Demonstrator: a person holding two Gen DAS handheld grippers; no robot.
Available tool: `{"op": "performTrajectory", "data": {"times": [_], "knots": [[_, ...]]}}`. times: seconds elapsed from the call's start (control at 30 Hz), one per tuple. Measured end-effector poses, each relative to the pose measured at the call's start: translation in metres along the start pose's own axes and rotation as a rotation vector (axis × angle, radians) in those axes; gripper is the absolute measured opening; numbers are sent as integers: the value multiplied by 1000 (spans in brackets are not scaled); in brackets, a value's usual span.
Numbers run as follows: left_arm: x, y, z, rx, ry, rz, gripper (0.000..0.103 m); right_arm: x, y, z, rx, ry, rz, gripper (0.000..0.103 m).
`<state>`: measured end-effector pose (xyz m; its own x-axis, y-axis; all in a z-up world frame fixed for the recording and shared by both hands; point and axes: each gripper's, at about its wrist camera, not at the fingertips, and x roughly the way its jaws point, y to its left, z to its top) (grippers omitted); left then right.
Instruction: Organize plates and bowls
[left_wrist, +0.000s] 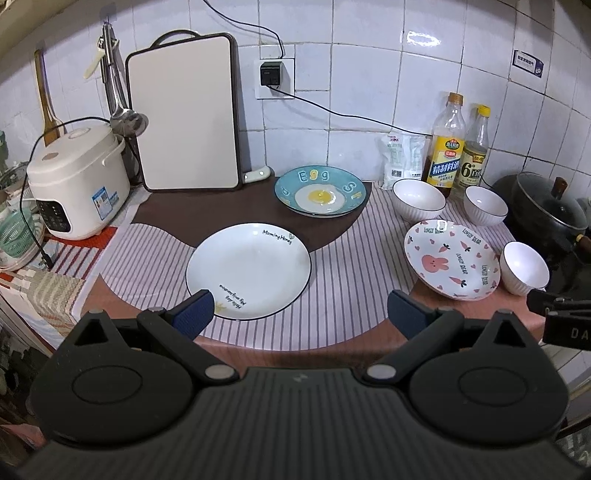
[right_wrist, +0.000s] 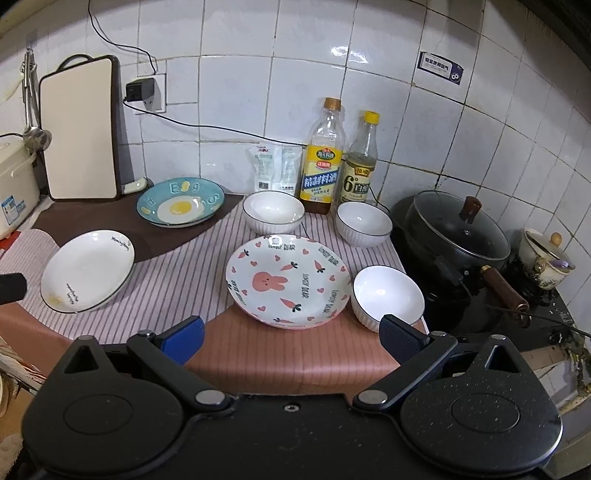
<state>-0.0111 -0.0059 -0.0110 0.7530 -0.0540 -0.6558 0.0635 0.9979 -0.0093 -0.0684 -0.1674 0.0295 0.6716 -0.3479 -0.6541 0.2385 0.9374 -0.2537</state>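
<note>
Your left gripper spread wide, empty, before white plate | your right gripper wide, empty | rabbit plate right of white plate, bowl touching it

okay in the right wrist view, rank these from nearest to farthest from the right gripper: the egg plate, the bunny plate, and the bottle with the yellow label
From the right gripper, whose jaws stand open:
1. Bunny plate, just ahead, at the counter's front.
2. Bottle with the yellow label, farther back against the tiled wall, slightly right.
3. Egg plate, far back on the left, on the brown mat.
</note>
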Motion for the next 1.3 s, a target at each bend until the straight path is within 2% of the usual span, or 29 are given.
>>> {"op": "performTrajectory", "data": {"times": [0.13,0.27,0.37,0.57,0.63,0.67,0.83,0.97,1.07,1.13,1.27,1.3], "knots": [[0,9,5,-12,-10,-12,102,-5,1,2,12,-46,65,102],[4,27,10,-13,-61,-38,102,-4,10,2,20,-128,184,102],[13,43,15,-16,-80,-25,102,8,22,3,13,-182,321,102],[56,86,26,-55,-8,27,101,49,65,19,-58,-227,490,102],[76,100,23,-67,18,43,100,70,81,22,-44,-212,530,101],[87,106,20,-71,36,47,100,84,88,23,-41,-192,552,97],[135,135,5,-104,91,84,97,144,125,23,-44,-86,608,91],[173,155,-1,-126,121,90,94,181,136,15,-7,-19,622,90],[203,166,-3,-145,152,83,88,210,143,11,23,17,615,83],[221,171,-5,-159,185,63,78,226,146,9,73,53,633,78],[244,178,-8,-197,235,45,65,244,161,6,68,94,621,58],[247,179,-9,-199,242,39,62,246,163,5,69,101,629,56]]}}
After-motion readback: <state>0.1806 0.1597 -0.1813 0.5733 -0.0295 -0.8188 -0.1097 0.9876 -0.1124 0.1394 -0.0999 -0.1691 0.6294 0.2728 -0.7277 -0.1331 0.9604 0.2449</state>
